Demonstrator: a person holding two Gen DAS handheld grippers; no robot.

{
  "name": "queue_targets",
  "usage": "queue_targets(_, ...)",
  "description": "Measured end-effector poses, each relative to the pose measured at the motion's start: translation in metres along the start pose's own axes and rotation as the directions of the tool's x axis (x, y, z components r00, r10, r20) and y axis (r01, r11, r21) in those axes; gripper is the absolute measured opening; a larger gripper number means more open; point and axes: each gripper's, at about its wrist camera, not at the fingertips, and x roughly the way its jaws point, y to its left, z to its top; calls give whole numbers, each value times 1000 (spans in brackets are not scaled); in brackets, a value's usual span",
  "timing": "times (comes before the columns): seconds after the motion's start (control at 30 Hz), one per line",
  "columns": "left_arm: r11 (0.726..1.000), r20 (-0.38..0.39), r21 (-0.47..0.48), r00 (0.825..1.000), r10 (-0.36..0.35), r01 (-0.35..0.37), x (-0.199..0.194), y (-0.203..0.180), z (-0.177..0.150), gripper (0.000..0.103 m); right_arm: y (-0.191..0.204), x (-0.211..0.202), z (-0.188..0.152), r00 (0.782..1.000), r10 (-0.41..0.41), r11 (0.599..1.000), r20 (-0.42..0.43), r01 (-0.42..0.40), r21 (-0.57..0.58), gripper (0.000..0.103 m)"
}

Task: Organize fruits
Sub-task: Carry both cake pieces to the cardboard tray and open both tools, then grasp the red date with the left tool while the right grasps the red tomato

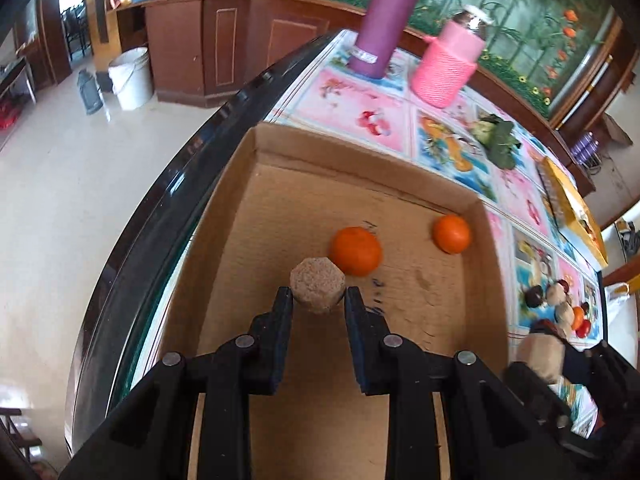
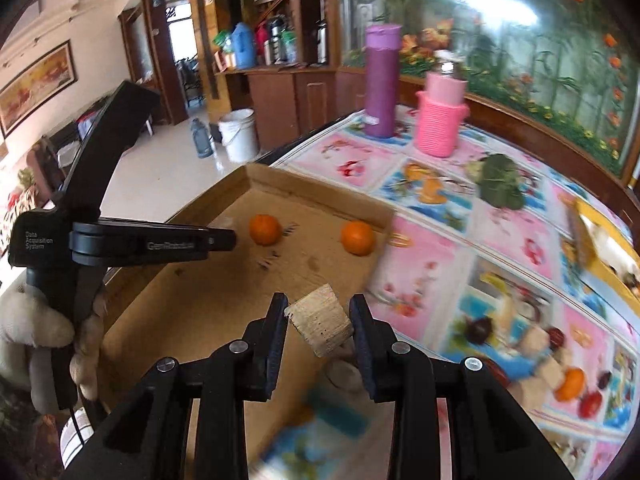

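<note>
A shallow cardboard box (image 1: 360, 152) (image 2: 320, 188) lies on the patterned tablecloth with two oranges in it, one near the middle (image 1: 355, 251) (image 2: 265, 229) and one by the far right corner (image 1: 452, 234) (image 2: 358, 237). My left gripper (image 1: 318, 294) is shut on a beige hexagonal block (image 1: 317, 285) above the box floor. My right gripper (image 2: 319, 312) is shut on a pale wooden block (image 2: 320, 325) over the box's near right edge. The left gripper also shows from the side in the right wrist view (image 2: 224, 239).
A pile of small fruits and blocks (image 1: 560, 308) (image 2: 560, 368) lies on the cloth at the right. A purple cylinder (image 1: 388, 16) (image 2: 382, 80), a pink knitted holder (image 1: 448, 68) (image 2: 440, 120), leafy greens (image 1: 496, 140) (image 2: 500, 184) and a yellow box (image 1: 572, 208) stand beyond.
</note>
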Motion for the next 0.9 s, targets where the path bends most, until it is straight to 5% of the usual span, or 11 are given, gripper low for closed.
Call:
queue_targets(0.3,998,-2,-38,998,-56,56,7,12,4,27,20,75,20,994,9,1000,-105,-11,-21,35)
queue_targets(0.43,995,42,-56,996,-75,77,-6,15,3,42,22,79,21,996,2,999,-95,-5,-35,36)
queue_targets(0.57,994,113,-72,991,-73,82,-32,17,-1,51,20,67,21,998,16,1000,-54,-17,-21,56)
queue_targets(0.9,988,202,-37,969,-142,153,-86,-19,-26,62,-7,-10,5,997,10,998,76,-15,59,61)
